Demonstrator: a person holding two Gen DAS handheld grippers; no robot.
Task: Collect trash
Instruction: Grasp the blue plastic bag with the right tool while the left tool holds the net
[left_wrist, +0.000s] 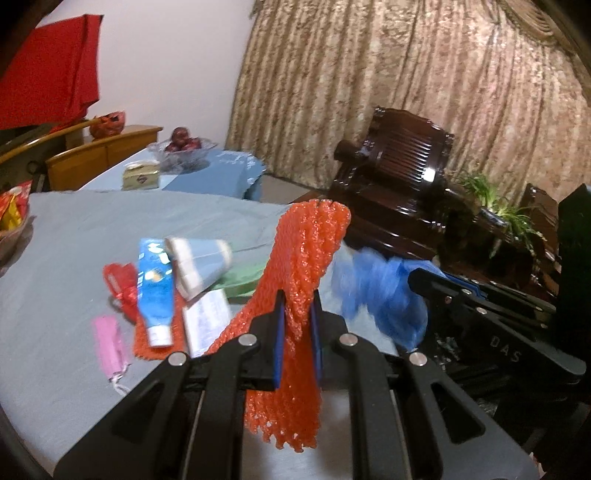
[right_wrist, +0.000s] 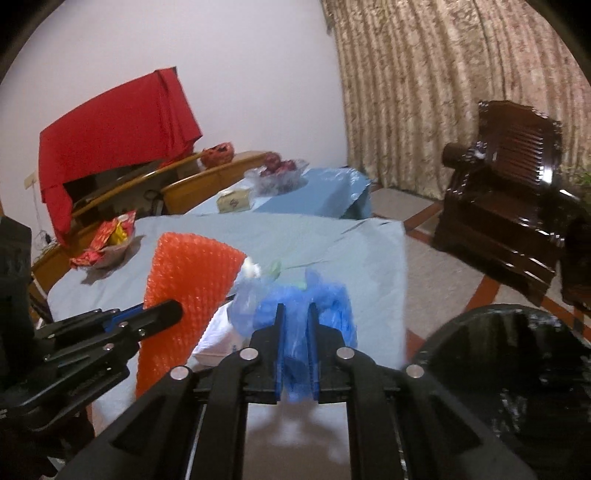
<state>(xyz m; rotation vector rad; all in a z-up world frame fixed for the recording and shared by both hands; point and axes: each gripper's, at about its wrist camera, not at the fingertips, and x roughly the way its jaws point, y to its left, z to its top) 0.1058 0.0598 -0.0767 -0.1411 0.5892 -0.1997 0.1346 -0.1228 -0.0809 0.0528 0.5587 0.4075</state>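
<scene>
My left gripper (left_wrist: 298, 306) is shut on an orange foam net sleeve (left_wrist: 303, 258), which stands up above the pads and droops below them; the same orange foam net sleeve (right_wrist: 188, 288) shows beside the left gripper (right_wrist: 162, 314) in the right wrist view. My right gripper (right_wrist: 295, 321) is shut on a crumpled blue plastic bag (right_wrist: 325, 306), seen blurred as the blue plastic bag (left_wrist: 373, 291) at the table's right edge. On the grey-blue tablecloth (left_wrist: 74, 240) lie a blue tube (left_wrist: 157, 291), a paper cup (left_wrist: 197, 264), a red net scrap (left_wrist: 120, 284), a pink wrapper (left_wrist: 107, 343), a white paper (left_wrist: 205, 321) and another orange net (left_wrist: 147, 347).
A black bin-bag-lined trash bin (right_wrist: 517, 369) opens at lower right of the right wrist view. A dark wooden armchair (right_wrist: 506, 199) stands by the curtain. A snack basket (right_wrist: 110, 240), a tissue box (right_wrist: 234, 201) and a fruit bowl (right_wrist: 280, 173) sit further back. A potted plant (left_wrist: 498, 210) stands at right.
</scene>
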